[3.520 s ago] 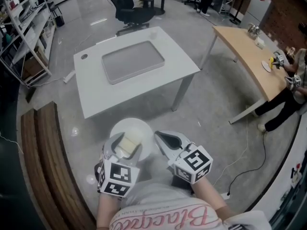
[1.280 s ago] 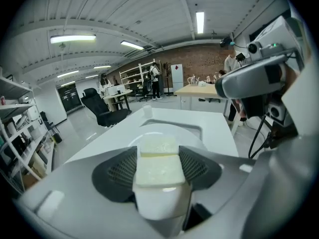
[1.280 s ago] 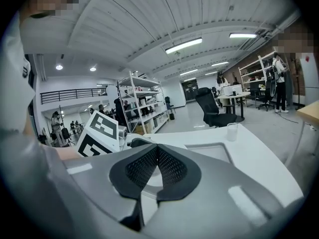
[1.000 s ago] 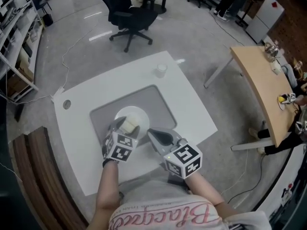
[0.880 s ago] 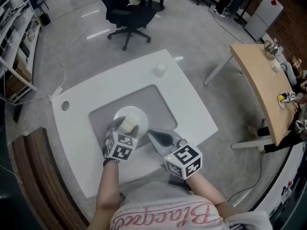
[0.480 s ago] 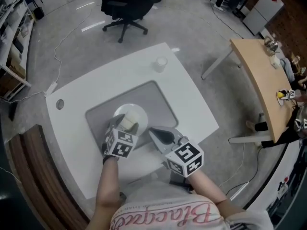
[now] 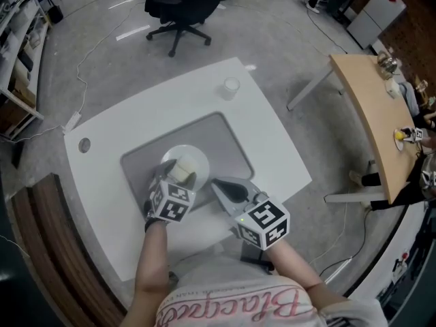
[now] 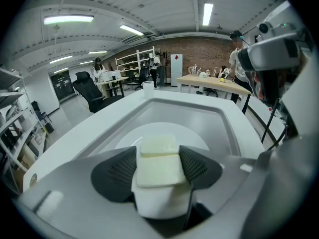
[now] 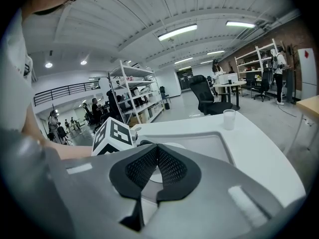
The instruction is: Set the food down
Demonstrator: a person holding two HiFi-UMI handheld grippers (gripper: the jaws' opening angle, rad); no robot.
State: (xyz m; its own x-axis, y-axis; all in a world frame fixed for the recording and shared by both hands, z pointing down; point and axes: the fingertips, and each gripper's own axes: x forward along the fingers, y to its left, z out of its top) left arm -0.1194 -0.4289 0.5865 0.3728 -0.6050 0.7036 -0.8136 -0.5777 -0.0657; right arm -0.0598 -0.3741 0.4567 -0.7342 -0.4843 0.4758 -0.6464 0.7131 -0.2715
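Scanning from the far left of the head view: dark wooden bench (image 7: 58, 251) on the floor, just beside the white surface (image 7: 116, 148). Sunk into the middle of that surface, a grey tray (image 7: 228, 142). Resting on the tray's left half, a round white plate (image 7: 197, 159).

Reaching over the plate's near rim from the person's side: left gripper (image 7: 178, 176), marker cube (image 7: 169, 203) facing up. Seen in the left gripper view (image 8: 158, 166): jaws held fairly wide and clamped on the food (image 8: 158, 169), a pale cream block, both ribbed pads pressed flat against its sides. Food (image 7: 181, 172) poised above the plate (image 8: 199, 136), inside the tray (image 8: 224, 118). Cannot tell whether its underside touches the plate.

Just right of that, over the tray's near edge: right gripper (image 7: 228, 191), tips pointing toward the plate. Confirmed in the right gripper view (image 9: 157, 159): jaws pressed together, pads meeting, nothing between them. Left gripper's cube (image 9: 113, 133) close beside.

Further right and toward the far corner of the surface: a clear cup (image 7: 231, 86), upright, outside the tray, well apart from both grippers. Same cup in the gripper views (image 8: 148, 85) (image 9: 229, 118).

Far right, across open floor: a light wooden table (image 7: 371, 107) with small items on it.
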